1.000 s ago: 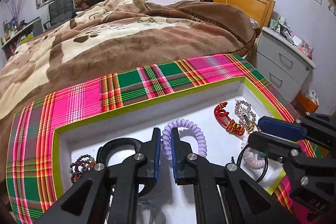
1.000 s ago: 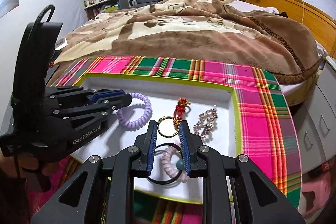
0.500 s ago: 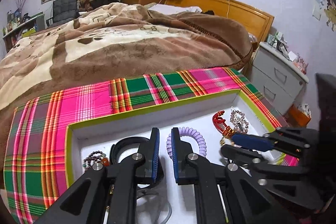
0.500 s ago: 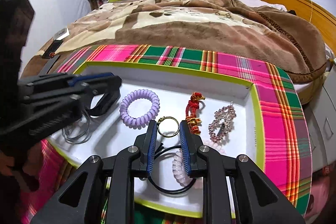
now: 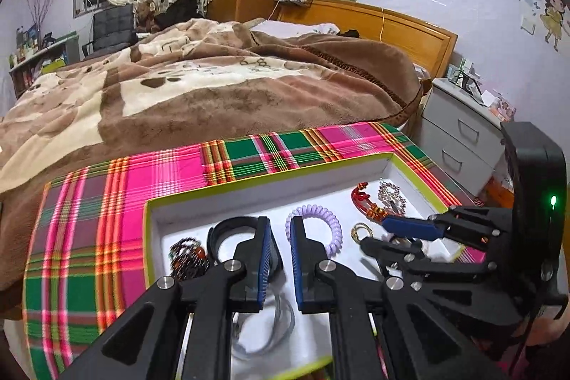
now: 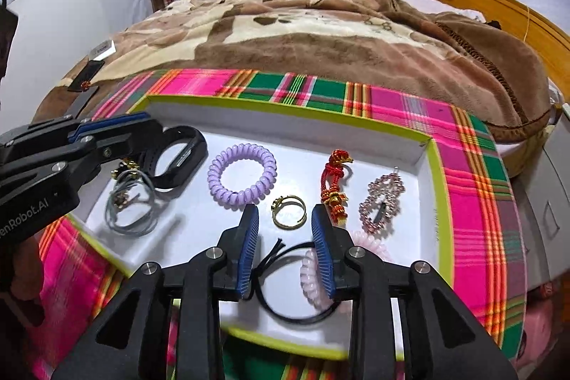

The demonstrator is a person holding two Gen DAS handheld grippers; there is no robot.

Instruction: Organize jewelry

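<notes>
Fingers, left gripper [image 5: 277, 259]: blue pads nearly together with a thin gap between them and nothing in it; they hang over the left part of the tray, above the black band.
Fingers, right gripper [image 6: 285, 230]: jaws have just been opening and now stand apart, empty, framing the gold ring from the near side without touching it.
Tray [image 6: 285, 120]: shallow white box with a lime rim, lying on a plaid cloth [image 6: 402, 109] at the foot of a bed; all the jewelry lies loose on its floor.
Far left: grey cord loops [image 6: 130, 209] with a small charm, partly under the left gripper.
Left: black band [image 6: 178, 159], touching the cords.
Centre left: lilac coil [image 6: 242, 175], lying flat and clear of its neighbours.
Centre: gold ring [image 6: 288, 212], flat on the floor, just beside the red knot.
Centre right: red knot [image 6: 335, 182], a cord charm with gold beads.
Right: crystal clip [image 6: 381, 200], near the right wall.
Near edge: pink coil [image 6: 313, 276] and black tie [image 6: 285, 287], overlapping under the right gripper.
Risk, ring: thin and flat (hard to pinch), so closing pads may skid it away or flip it into the knot.
Risk, snag: pads dropped low could catch the black tie or pink coil and drag them along.
Risk, crowding: both grippers work one small tray and could knock each other.
</notes>
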